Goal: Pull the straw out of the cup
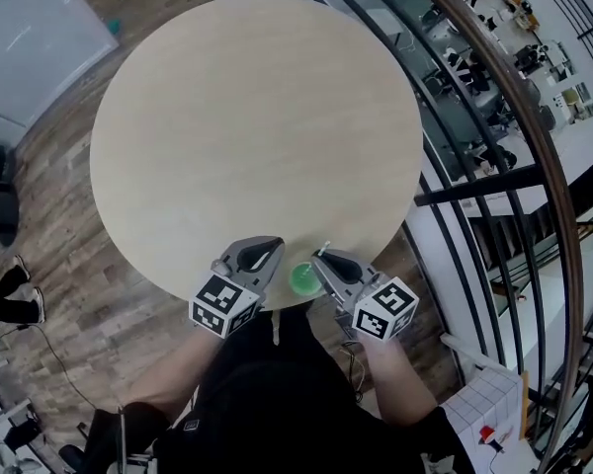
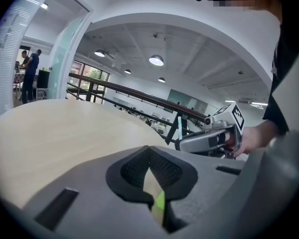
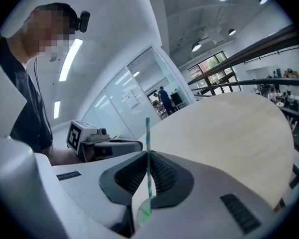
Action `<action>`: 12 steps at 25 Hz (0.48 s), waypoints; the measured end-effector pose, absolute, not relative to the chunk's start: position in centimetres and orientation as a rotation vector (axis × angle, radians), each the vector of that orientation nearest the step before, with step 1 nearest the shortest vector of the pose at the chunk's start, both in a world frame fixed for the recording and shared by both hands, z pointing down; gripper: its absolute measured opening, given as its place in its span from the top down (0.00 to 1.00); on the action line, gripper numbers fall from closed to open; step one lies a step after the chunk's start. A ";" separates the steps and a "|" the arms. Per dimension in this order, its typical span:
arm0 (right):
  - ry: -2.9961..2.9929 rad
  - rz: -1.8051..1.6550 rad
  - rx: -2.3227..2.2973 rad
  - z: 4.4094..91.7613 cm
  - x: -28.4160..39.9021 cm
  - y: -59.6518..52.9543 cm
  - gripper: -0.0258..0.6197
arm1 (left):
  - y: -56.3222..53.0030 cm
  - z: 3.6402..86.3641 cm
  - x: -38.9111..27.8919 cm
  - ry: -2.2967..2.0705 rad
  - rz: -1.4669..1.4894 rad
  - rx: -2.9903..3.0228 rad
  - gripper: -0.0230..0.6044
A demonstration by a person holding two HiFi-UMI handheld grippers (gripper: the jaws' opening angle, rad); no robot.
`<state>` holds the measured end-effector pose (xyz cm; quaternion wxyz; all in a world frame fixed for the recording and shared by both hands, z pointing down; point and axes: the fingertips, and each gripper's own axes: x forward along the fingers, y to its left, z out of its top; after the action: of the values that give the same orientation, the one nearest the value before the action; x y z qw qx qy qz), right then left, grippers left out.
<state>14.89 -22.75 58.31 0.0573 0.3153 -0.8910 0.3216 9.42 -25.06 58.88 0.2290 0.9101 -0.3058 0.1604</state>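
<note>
A small green cup (image 1: 302, 279) sits at the near edge of the round wooden table (image 1: 257, 117), between my two grippers. My right gripper (image 1: 321, 257) is shut on the green-and-white striped straw (image 3: 147, 133), which stands upright between its pads (image 3: 162, 173); the cup (image 3: 144, 212) shows below them. My left gripper (image 1: 275, 248) lies just left of the cup with its jaws shut. A sliver of the green cup (image 2: 160, 203) shows through the slit under its pads. From the left gripper view, the straw (image 2: 179, 128) rises in front of the right gripper (image 2: 209, 138).
The table's far side is bare wood. A dark metal railing (image 1: 494, 186) curves close past the table's right side, with a drop to a lower floor beyond. Wooden flooring and a bystander's feet (image 1: 10, 294) lie to the left.
</note>
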 end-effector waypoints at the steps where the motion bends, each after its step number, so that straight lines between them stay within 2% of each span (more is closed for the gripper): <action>1: -2.708 0.968 0.963 57.7 14.9 -22.9 0.91 | -25.0 58.4 9.3 -0.844 0.442 2.508 0.95; 12: -2.799 0.866 1.074 51.4 17.0 -23.0 0.91 | -24.1 52.9 9.4 -0.884 0.411 2.583 0.95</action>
<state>16.99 -22.97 51.36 0.0108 0.3441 -0.8969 0.2775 9.38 -24.06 52.95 0.1893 0.9187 -0.3144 0.1463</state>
